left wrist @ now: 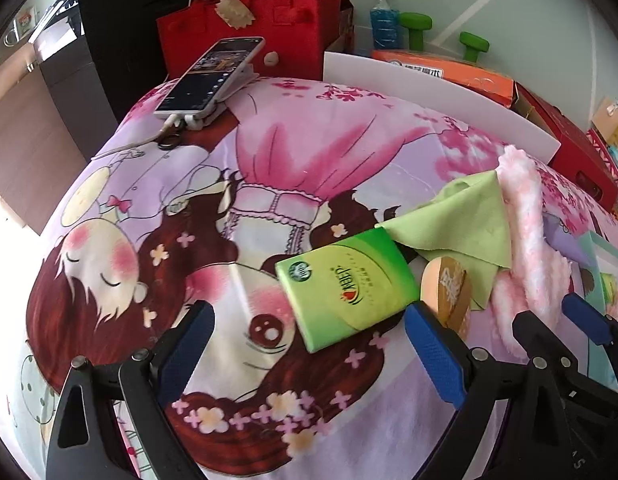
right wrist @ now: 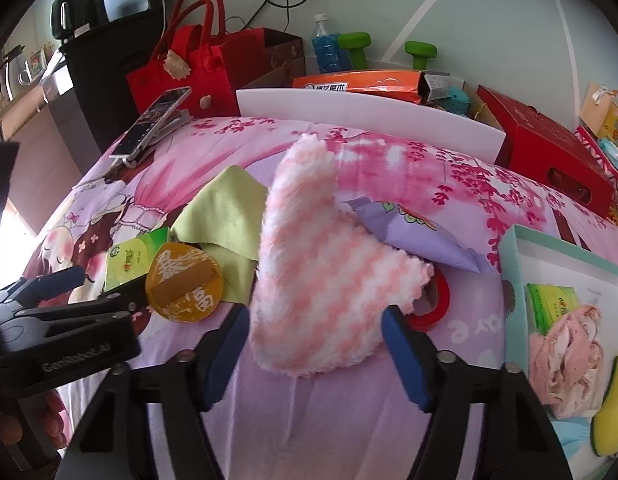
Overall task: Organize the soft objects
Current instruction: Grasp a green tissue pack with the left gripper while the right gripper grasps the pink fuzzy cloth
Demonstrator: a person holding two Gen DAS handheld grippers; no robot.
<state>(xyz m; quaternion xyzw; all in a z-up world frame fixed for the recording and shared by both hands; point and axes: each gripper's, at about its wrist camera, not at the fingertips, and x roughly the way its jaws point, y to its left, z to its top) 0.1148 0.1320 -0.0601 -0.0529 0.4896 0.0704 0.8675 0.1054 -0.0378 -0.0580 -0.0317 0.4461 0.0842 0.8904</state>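
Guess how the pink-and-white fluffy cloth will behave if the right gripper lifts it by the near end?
Likely floppy: the fluffy cloth already lies bent over the purple packet, so the far end should droop. Probably light for its size, being plush. It may drag on the red tape roll it partly covers. The right gripper straddles its near end.

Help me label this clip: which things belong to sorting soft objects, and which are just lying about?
Job:
fluffy pink-and-white cloth
light green cloth
green tissue pack
teal-rimmed box

Lying about:
red felt handbag
smartphone on stand
green dumbbell
blue-filled bottle
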